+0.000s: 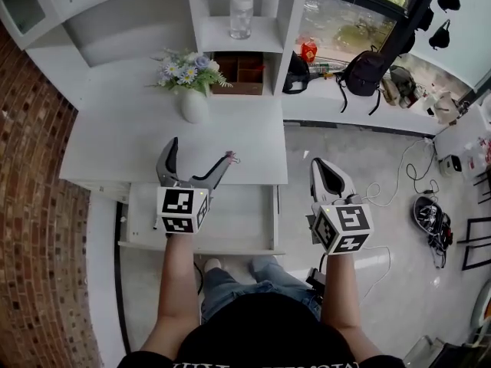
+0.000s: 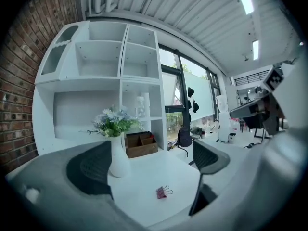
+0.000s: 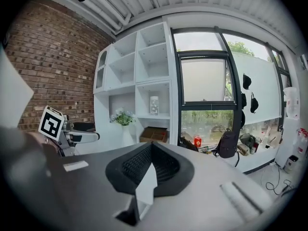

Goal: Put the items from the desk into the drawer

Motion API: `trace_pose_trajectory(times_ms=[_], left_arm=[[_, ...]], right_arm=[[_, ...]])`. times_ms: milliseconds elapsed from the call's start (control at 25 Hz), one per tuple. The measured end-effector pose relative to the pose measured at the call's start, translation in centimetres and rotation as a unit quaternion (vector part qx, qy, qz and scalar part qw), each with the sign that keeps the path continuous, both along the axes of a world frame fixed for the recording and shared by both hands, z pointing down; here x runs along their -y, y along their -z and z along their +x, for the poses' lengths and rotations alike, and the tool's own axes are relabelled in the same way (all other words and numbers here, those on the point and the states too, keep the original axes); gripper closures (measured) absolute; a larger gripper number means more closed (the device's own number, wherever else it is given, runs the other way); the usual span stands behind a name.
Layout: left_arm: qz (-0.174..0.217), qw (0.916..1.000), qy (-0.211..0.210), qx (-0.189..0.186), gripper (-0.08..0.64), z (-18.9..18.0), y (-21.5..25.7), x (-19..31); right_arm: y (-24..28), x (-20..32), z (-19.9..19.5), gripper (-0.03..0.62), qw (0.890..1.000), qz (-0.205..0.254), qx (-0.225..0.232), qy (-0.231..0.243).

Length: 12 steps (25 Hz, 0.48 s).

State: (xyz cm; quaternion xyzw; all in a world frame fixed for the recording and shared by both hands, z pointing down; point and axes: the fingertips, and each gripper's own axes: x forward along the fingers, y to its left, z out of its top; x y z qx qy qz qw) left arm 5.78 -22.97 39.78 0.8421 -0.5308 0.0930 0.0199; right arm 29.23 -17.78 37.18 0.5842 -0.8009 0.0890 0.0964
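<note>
Left claw point(image 1: 201, 155): released, jaws wide apart, nothing between them; low over the front of the desk point(image 1: 130, 144), aimed at the clip.
Right claw point(image 1: 324, 171): clenched on nothing, jaws pressed together; off to the right of the drawer, over the floor, well apart from the work.
Clip point(image 2: 162, 192): small, pink, flat on the desk near its front edge, wire handles out to one side; ahead of the left claw and inside the line of its jaws, nearer the right-hand jaw in the head view; untouched.
Drawer point(image 1: 230, 245): pulled open just below the desk's front edge, under the left claw; seemingly bare inside.
Vase point(image 1: 193, 106): upright with flowers, further back on the desk, well apart from the clip; no obstacle.
Step, by judgement: picking up the clip.
Approach: shift a little to centre the clip between the jaws, then lower until the tips nearly brush the desk, keeping level.
Grip: close on the pink body, not the thin wire handles, likely to slip or fold; close slowly, to avoid skidding so light a thing away with one jaw.
Carry: lift just clear, draw back over the drawer, go low before letting go, against a bounce.
Right claw's part: none needed; best kept clear.
</note>
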Motion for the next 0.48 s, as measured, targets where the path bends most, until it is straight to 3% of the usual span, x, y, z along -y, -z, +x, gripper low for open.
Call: trace_pose_trajectory(times_ms=[200, 480], left_arm=[[-0.052, 0.9982, -0.008, 0.03, 0.076, 2.4, -4.8, 1.1], [-0.141, 0.9874, -0.028, 0.067, 0.176, 5.1, -11.9, 2.7]], right_arm=[[-2.1, 1.1, 1.4, 0.583, 1.0, -0.024, 0.007, 0.009], [-4.2, 2.8, 2.5, 0.583, 0.999, -0.047, 0.004, 0.022]])
